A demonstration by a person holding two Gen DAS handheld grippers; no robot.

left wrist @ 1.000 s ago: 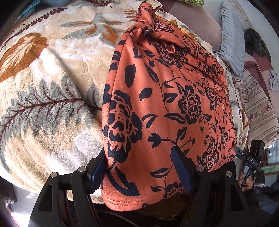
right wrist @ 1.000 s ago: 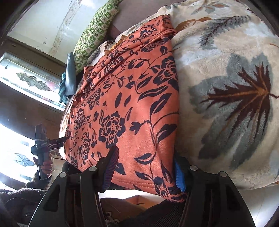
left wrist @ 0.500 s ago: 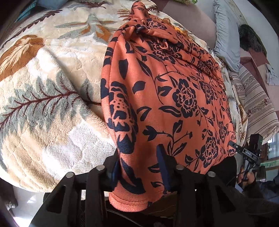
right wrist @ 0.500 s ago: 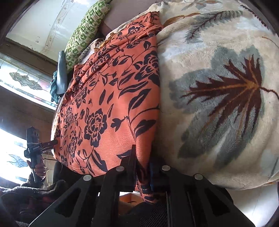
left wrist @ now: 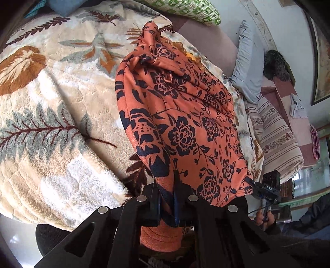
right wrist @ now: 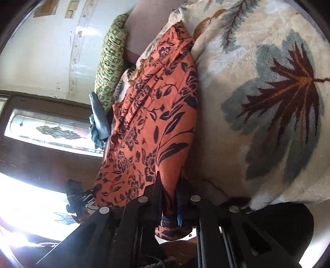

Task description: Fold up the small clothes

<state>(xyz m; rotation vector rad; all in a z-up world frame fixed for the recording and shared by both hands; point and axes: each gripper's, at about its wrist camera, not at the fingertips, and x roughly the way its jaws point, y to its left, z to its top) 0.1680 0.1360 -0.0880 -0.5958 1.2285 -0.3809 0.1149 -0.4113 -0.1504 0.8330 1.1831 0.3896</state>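
An orange garment with a dark floral print (left wrist: 185,115) lies stretched over a cream leaf-patterned blanket (left wrist: 51,103). My left gripper (left wrist: 167,198) is shut on the garment's near hem at its left corner. My right gripper (right wrist: 169,198) is shut on the same hem at the garment (right wrist: 156,115) right corner, beside the blanket (right wrist: 268,92). Both near corners are lifted off the blanket, and the far end is bunched. The other gripper shows small at the hem's far corner in each view.
A green patterned pillow (left wrist: 185,10) lies at the back, also in the right wrist view (right wrist: 111,57). A grey pillow (left wrist: 245,68) and striped cushions (left wrist: 276,142) lie to the right. A window (right wrist: 51,132) is at the left.
Both grippers closed from open onto the garment's near hem. They have since pulled the corners up and back, drawing the cloth taut.
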